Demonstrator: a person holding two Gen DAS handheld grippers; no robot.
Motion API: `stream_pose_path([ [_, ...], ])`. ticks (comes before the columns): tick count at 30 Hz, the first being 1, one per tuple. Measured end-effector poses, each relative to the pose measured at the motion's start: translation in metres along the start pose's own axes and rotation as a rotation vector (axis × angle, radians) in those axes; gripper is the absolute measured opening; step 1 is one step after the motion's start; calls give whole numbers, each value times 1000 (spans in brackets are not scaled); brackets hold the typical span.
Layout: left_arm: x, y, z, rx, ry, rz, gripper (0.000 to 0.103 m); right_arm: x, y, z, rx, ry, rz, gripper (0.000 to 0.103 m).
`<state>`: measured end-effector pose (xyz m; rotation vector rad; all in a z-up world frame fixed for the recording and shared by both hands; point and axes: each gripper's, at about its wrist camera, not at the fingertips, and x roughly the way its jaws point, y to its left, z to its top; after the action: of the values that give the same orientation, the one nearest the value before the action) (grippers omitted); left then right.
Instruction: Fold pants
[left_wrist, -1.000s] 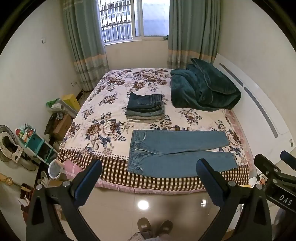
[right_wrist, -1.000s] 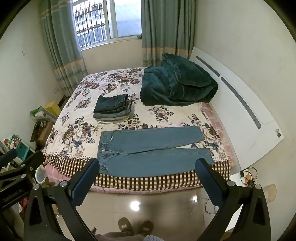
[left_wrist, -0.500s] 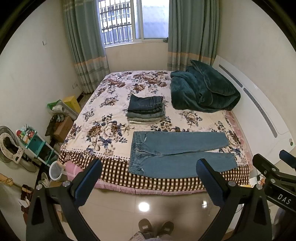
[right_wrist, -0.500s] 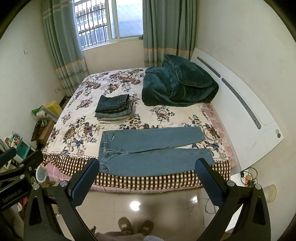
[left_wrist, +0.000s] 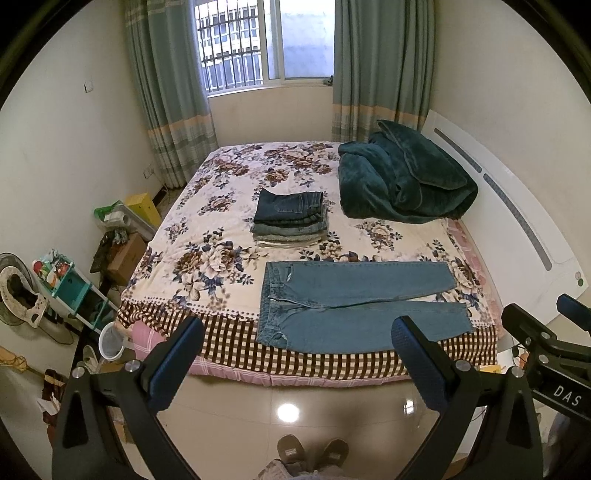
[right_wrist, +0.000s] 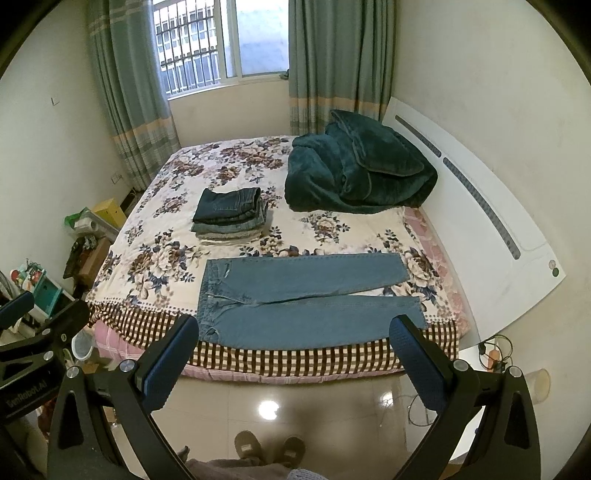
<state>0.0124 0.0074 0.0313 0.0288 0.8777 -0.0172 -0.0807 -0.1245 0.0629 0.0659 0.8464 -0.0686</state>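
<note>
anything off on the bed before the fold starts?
Nothing damaged or spilled. The light jeans lie flat, near leg hanging slightly over the bed edge. The green blanket is heaped unfolded by the headboard. The folded stack looks tidy.

1. The left wrist camera looks from high up, past the left tool (left_wrist: 297, 338), down at the bed (left_wrist: 207, 236) from its near side.
2. The right wrist camera looks the same way past the right tool (right_wrist: 293, 338), from a bit further right.
3. Both stand far back and see the bed, window (left_wrist: 266, 40) and floor (left_wrist: 332, 410).
</note>
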Motion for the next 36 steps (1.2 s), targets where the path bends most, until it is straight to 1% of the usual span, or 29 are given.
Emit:
stream_pose_path([
  [20, -5, 2, -4, 1, -12, 4, 103, -14, 6, 7, -12, -7, 6, 103],
  [36, -7, 3, -6, 1, -17, 2, 103, -13, 10, 3, -14, -9, 3, 103],
])
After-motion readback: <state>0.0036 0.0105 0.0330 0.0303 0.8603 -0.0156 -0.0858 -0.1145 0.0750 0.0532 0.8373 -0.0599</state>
